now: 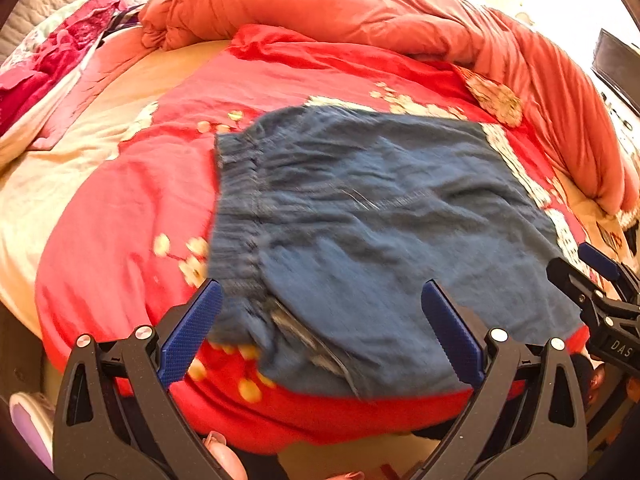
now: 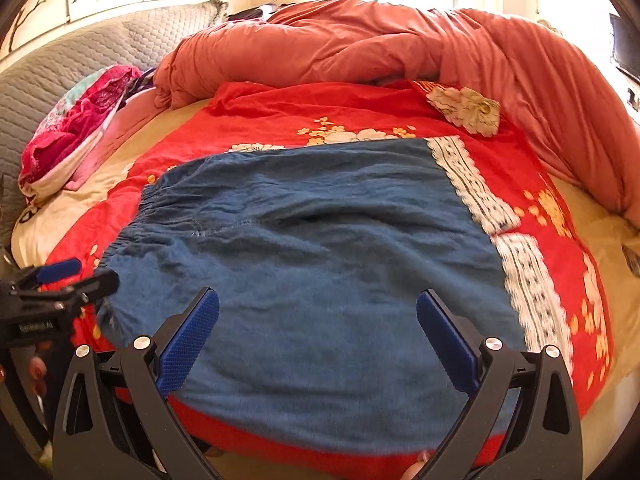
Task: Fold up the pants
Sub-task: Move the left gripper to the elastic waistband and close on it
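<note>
Item: blue denim pants with elastic waistband, spread flat on red floral bedsheet for folding | left hand-held gripper wide, empty; right hand-held gripper wide, empty; both poised at near edge, seemingly to grasp

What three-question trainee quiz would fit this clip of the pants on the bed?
1. True or false: the left gripper is shut on the pants.
2. Multiple choice: the pants lie on a) a red floral cover, b) a bare floor, c) a grey chair.
3. In the right wrist view, which side of the pants carries the white patterned trim?

Key: 1 false, both grippers are open and hold nothing, the right gripper too; 2 a; 3 the right side, opposite the gathered waistband.
</note>
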A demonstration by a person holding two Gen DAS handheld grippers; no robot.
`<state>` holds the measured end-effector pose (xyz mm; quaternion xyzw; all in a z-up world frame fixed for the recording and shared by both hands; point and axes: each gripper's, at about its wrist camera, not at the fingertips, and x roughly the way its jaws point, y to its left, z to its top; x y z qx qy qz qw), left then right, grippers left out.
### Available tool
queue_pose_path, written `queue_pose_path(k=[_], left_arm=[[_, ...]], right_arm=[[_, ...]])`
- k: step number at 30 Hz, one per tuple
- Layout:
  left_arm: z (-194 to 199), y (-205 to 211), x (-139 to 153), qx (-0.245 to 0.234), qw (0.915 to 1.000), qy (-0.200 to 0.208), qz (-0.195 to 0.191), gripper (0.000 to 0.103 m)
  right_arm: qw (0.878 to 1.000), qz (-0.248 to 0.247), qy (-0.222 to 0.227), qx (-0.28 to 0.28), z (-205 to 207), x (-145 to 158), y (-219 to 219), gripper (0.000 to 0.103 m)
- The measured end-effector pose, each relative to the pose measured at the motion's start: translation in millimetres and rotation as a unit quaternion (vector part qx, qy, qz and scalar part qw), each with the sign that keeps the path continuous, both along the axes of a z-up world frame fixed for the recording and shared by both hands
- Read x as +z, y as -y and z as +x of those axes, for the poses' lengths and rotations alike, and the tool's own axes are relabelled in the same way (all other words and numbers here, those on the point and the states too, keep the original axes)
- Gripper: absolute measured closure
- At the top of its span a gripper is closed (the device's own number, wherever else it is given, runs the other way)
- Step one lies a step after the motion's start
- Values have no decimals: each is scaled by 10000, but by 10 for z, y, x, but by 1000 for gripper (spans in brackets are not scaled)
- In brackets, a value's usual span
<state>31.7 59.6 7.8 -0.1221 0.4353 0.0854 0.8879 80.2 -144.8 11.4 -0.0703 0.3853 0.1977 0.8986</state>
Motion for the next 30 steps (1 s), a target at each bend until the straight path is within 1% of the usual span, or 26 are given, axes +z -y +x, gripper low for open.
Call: queue_pose_path(k=[5, 9, 13, 15, 17, 18, 19, 21, 23, 24, 26, 27, 29, 30], left_arm=[[208, -319, 34, 308, 9995, 35, 117, 9], [376, -536, 2, 431, 9990, -44, 42, 9], [531, -733, -44, 486, 9987, -94, -72, 9], [622, -825, -67, 551, 9984, -139, -44, 9], [704, -949, -103, 668, 9975, -169, -156, 9], [772, -1051, -149, 689, 9967, -195, -377, 9], [817, -1109, -167, 695, 9963, -208, -459, 9], [926, -1186, -207, 621, 9970, -185, -413, 9], [1047, -1229, -272, 495, 9977, -277, -377, 9], [1117, -1262, -321, 457, 9974, -356, -429, 14], [1227, -1306, -373, 351, 9970, -407, -563, 21], [1279, -1319, -402, 300, 9972, -426, -540, 27], [1381, -1342, -487, 256, 9970, -539, -500, 36], [1411, -1351, -511, 252, 9966, -547, -553, 37]], right_arm=[[9998, 34, -23, 218, 296, 15, -133, 4], [9991, 80, -65, 422, 527, 26, -265, 4], [9985, -20, 49, 543, 741, 58, -440, 4], [9983, -75, 93, 576, 854, 73, -515, 4], [9978, -94, 66, 658, 992, 87, -592, 4], [9976, -100, 57, 690, 1051, 96, -633, 4], [9975, -71, 65, 704, 1121, 101, -667, 4], [9968, -170, 83, 771, 1244, 98, -771, 4], [9956, -335, 118, 863, 1335, 81, -867, 4], [9945, -468, 168, 927, 1395, 70, -935, 4], [9925, -580, 214, 1059, 1476, 53, -1027, 4], [9911, -668, 213, 1132, 1527, 37, -1085, 4], [9887, -629, 144, 1353, 1633, 3, -1178, 4], [9878, -596, 66, 1438, 1677, -14, -1213, 4]])
